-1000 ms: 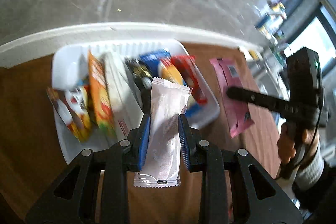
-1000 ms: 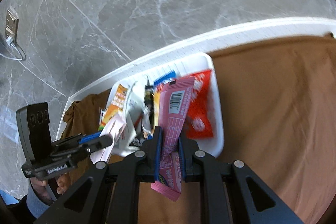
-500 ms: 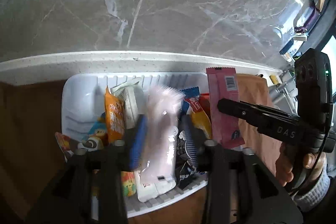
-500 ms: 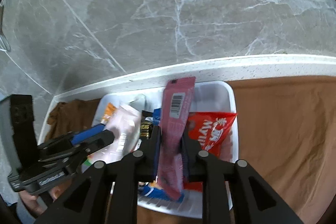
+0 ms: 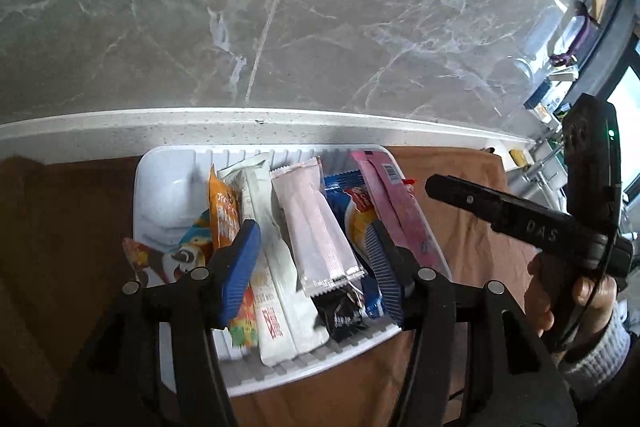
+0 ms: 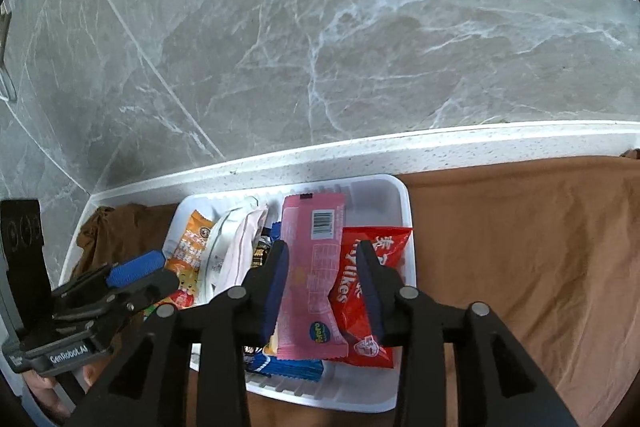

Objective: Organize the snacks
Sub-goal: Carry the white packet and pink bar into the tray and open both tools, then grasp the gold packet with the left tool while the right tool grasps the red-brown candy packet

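Note:
A white ridged tray (image 5: 160, 195) (image 6: 392, 195) on a brown cloth holds several snack packets. A pale pink packet (image 5: 316, 227) lies loose among them, below my left gripper (image 5: 312, 267), whose jaws are opening and touch nothing. A bright pink bar (image 6: 310, 275) (image 5: 396, 211) lies on the pile beside a red packet (image 6: 360, 307). My right gripper (image 6: 322, 287) hovers over the bar, jaws opening, pads clear of it. An orange packet (image 5: 224, 211) and a white packet (image 5: 264, 227) lie to the left.
A white stone ledge (image 5: 280, 125) and a grey marble wall (image 5: 320, 7) back the tray. Brown cloth (image 6: 520, 247) stretches to the right of the tray. A person's hand (image 5: 560, 291) holds the right gripper's handle. Cluttered shelves (image 5: 560, 67) stand far right.
Both grippers carried their packets over the tray and released them: the pale pink packet and the bright pink bar now lie in the tray, and both sets of jaws have spread apart.

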Demonstrator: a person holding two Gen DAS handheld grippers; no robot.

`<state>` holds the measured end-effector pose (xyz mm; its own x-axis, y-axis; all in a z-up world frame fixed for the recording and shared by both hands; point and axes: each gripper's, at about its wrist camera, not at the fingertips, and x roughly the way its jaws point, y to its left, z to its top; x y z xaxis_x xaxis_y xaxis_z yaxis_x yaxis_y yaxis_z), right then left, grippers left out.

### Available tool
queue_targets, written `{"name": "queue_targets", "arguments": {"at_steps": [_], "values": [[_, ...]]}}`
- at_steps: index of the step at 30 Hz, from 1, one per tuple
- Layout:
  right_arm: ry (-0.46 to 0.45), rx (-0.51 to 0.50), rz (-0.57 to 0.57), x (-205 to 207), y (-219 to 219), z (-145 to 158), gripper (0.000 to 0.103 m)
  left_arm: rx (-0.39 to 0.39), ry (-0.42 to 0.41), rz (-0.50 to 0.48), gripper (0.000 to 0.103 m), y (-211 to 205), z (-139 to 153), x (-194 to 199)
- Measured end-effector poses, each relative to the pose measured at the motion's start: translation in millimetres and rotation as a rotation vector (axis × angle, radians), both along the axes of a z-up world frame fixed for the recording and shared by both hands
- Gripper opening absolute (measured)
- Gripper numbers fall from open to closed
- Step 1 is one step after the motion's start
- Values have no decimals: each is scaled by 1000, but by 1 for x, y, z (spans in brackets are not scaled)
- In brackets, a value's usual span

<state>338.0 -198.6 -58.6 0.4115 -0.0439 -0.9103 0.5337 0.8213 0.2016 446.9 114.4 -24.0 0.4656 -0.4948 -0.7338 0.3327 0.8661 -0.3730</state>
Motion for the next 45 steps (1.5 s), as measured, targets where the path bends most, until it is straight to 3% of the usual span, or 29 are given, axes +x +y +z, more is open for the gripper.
{"name": "queue_targets", "arguments": {"at_steps": [10,20,24,31,37,45], "values": [[-49,-10,13,-44,24,56,40,47,-58,-102,53,8,25,-64],[-32,-20,103,-127,87,100,46,130,-39,-249,53,13,16,-155],[35,-5,182,-161,123,89,47,156,-9,-296,53,18,5,-189],[160,44,308,-200,183,40,47,226,49,-344,53,37,-13,-235],[214,79,395,-203,214,9,47,273,98,-378,53,57,-23,-269],[241,102,437,-200,220,-9,47,292,162,-364,54,78,-39,-296]]}}
